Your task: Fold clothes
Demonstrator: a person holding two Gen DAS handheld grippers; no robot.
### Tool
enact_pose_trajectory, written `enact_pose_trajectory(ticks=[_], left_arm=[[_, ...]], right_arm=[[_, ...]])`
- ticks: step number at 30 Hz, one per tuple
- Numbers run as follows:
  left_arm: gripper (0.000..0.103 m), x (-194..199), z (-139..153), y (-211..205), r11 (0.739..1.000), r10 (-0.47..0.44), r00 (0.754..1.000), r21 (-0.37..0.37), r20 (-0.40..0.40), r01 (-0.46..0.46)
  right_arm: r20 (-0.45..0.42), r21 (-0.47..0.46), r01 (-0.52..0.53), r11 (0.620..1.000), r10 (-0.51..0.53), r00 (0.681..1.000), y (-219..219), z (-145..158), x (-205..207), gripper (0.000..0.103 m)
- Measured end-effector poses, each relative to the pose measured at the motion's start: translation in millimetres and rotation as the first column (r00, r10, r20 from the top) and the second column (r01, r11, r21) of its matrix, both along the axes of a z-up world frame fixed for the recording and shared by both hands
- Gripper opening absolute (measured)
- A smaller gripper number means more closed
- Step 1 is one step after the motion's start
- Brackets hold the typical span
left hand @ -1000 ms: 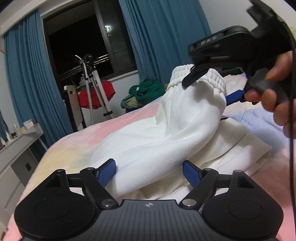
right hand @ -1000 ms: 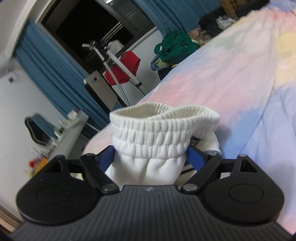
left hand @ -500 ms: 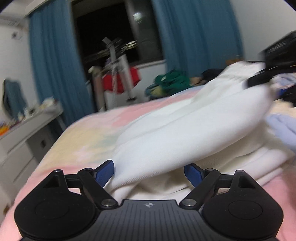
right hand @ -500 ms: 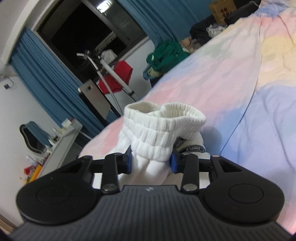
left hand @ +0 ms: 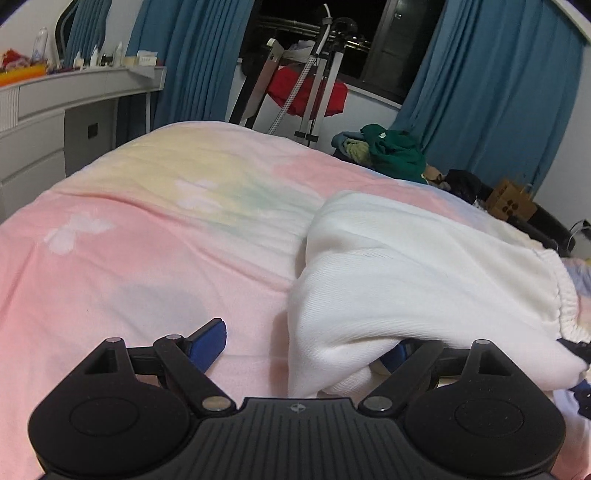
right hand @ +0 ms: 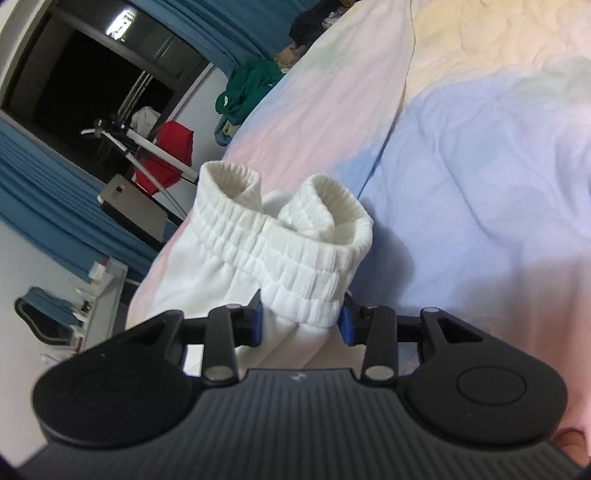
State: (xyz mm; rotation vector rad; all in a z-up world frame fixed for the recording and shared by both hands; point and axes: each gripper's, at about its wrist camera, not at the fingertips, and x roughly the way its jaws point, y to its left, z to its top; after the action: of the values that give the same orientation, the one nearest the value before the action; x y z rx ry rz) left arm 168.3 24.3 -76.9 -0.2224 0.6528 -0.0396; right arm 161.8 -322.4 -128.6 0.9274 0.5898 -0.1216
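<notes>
Pinching white garment (right hand: 284,258) — right hand-held gripper (right hand: 301,319); left hand-held gripper (left hand: 306,343) spread wide.

Blue curtains (left hand: 192,55) frame a dark window (left hand: 384,33).

The bed (left hand: 155,236) carries a pastel cover with pink, yellow and pale blue patches and faint white butterfly shapes. A white garment (left hand: 406,280) lies directly on the bed, bunched in folds, with its ribbed elastic cuff (right hand: 295,251) raised off the blue patch.
</notes>
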Motion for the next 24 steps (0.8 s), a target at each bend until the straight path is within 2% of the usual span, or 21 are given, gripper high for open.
enact_pose_trajectory(ticks=[6, 9, 11, 13, 15, 18, 21, 24], left_arm=[[0.087, 3, -1, 19, 0.997, 0.024, 0.999, -0.070, -0.026, -0.026], [0.087, 4, -2, 28, 0.994, 0.038, 0.998, -0.105, -0.043, -0.042], [0.087, 6, -4, 34, 0.990, 0.049, 0.997, -0.126, -0.056, -0.056], [0.087, 7, -4, 34, 0.990, 0.053, 0.997, -0.126, -0.056, -0.059], [0.087, 7, -4, 33, 0.991, 0.055, 0.997, -0.117, -0.050, -0.061], [0.088, 5, -5, 33, 0.991, 0.060, 0.997, -0.117, -0.049, -0.065], [0.090, 9, -6, 31, 0.990, 0.068, 0.996, -0.120, -0.054, -0.074], [0.091, 13, -8, 31, 0.987, 0.080, 0.995, -0.133, -0.064, -0.088]], right_arm=[[0.022, -0.008, -0.030, 1.000, 0.030, 0.999, 3, 1, 0, 0.048], [0.006, -0.054, -0.045, 0.998, 0.045, 0.999, 8, 3, 5, 0.068], [-0.009, -0.008, -0.049, 0.999, 0.048, 0.999, 6, -7, 11, 0.083], [-0.025, 0.063, -0.049, 0.997, 0.051, 0.998, 1, -20, 16, 0.088], [-0.020, 0.139, -0.049, 0.989, 0.052, 0.998, -4, -32, 21, 0.089], [0.014, 0.193, -0.075, 0.978, 0.073, 0.997, -6, -43, 31, 0.092], [0.041, 0.226, -0.109, 0.968, 0.102, 0.994, -6, -46, 39, 0.093], [0.063, 0.209, -0.148, 0.967, 0.138, 0.988, 1, -39, 41, 0.092]])
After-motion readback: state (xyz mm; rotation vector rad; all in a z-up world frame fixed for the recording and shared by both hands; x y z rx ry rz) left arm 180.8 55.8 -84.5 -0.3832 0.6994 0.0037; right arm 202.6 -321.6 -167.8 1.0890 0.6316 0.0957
